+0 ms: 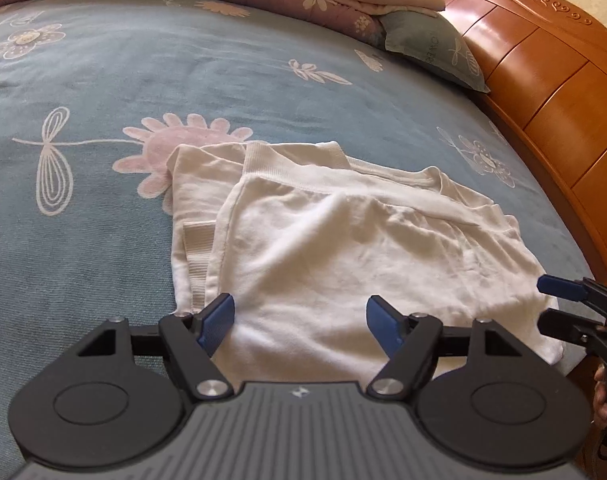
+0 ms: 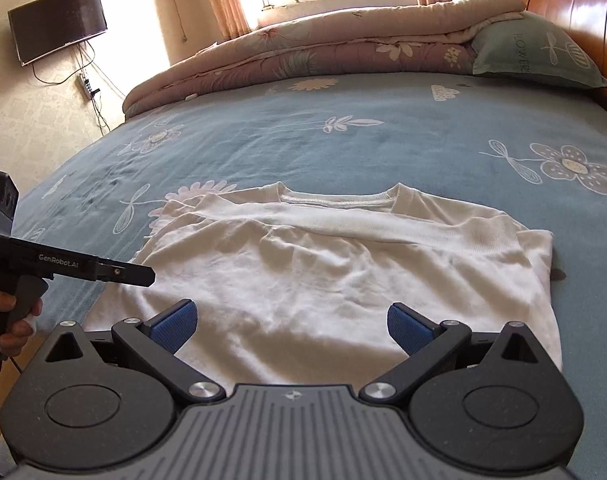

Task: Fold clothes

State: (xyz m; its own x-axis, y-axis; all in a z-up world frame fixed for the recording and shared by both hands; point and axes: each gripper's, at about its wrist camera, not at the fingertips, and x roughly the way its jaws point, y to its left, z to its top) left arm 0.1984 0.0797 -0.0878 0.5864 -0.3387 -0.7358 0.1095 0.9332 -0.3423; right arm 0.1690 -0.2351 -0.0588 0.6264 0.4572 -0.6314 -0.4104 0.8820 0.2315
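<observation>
"GenRobot.AI" on left gripper (image 2: pixel 143 276); pillow (image 2: pixel 535 54) reads "FLOWER". Both grippers spread wide, empty, right gripper (image 2: pixel 291 326) too. White shirt (image 2: pixel 323 272) at bed's (image 2: pixel 263 140) near edge, sheet beyond bare.

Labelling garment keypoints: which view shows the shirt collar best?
Right wrist view. The shirt lies facing the camera, so the collar shows as a full ribbed band, both ends visible. In the left wrist view the collar is seen obliquely at the far right edge, partly covered by a folded layer.
</observation>
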